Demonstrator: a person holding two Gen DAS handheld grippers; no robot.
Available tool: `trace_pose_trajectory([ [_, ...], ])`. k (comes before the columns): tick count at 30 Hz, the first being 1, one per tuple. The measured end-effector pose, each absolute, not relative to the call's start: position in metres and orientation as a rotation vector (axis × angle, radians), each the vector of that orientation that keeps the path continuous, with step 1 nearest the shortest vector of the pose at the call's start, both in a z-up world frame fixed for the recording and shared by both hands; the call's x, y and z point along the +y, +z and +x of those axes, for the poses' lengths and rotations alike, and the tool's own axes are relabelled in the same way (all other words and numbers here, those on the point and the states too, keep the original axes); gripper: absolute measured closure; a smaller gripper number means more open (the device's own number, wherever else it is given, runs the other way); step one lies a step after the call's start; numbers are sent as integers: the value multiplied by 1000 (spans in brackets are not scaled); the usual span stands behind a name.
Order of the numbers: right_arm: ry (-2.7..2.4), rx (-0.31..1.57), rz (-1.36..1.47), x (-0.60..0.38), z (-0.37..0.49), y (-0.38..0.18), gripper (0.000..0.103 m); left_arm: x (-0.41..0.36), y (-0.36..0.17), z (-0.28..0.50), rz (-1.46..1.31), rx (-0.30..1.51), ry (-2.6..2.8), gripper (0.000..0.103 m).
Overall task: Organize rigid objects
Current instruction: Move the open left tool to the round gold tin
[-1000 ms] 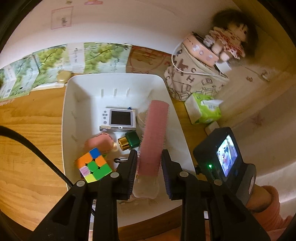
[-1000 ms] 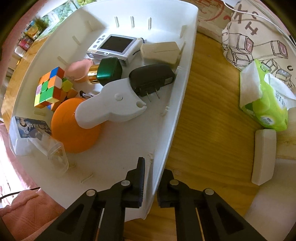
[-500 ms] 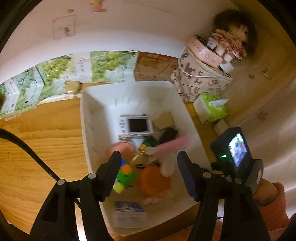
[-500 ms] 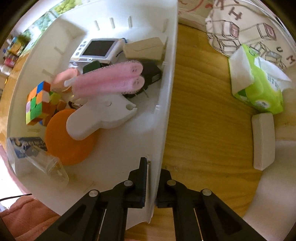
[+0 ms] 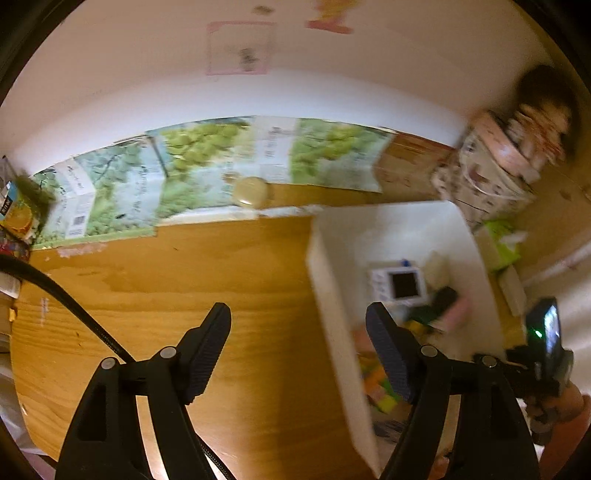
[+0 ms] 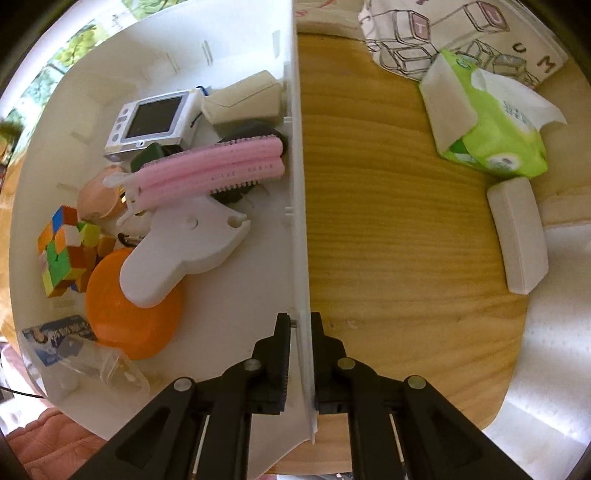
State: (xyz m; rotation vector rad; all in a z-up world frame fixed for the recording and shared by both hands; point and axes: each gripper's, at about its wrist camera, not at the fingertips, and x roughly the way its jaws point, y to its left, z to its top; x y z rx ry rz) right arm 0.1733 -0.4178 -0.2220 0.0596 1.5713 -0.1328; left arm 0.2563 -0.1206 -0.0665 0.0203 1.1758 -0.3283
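Looks like somebody's home, probably a bedroom or kid's corner. There's a round wooden table (image 6: 406, 221) pushed against a white wall (image 5: 147, 74) with a pink-framed sticker (image 5: 240, 48) on it, a blurry dark-haired doll (image 5: 543, 107) sitting on a printed fabric bag (image 6: 461, 33), a green pack of tissues (image 6: 491, 129) and grape-printed cardboard cartons (image 5: 207, 166) lined up at the back.

A green tissue pack (image 6: 491, 125) lies on the wooden counter (image 6: 388, 221), a white bar (image 6: 517, 236) just beside it. Behind stands a printed bag (image 6: 461, 33). Grape-printed cartons (image 5: 207, 173) line the wall.
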Motion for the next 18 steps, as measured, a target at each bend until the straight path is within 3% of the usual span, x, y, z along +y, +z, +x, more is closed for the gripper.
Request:
trace_pose_trajectory([
  [18, -264, 1606, 127, -421, 177, -220, 88, -126, -160, 407, 10, 1257, -319, 24],
])
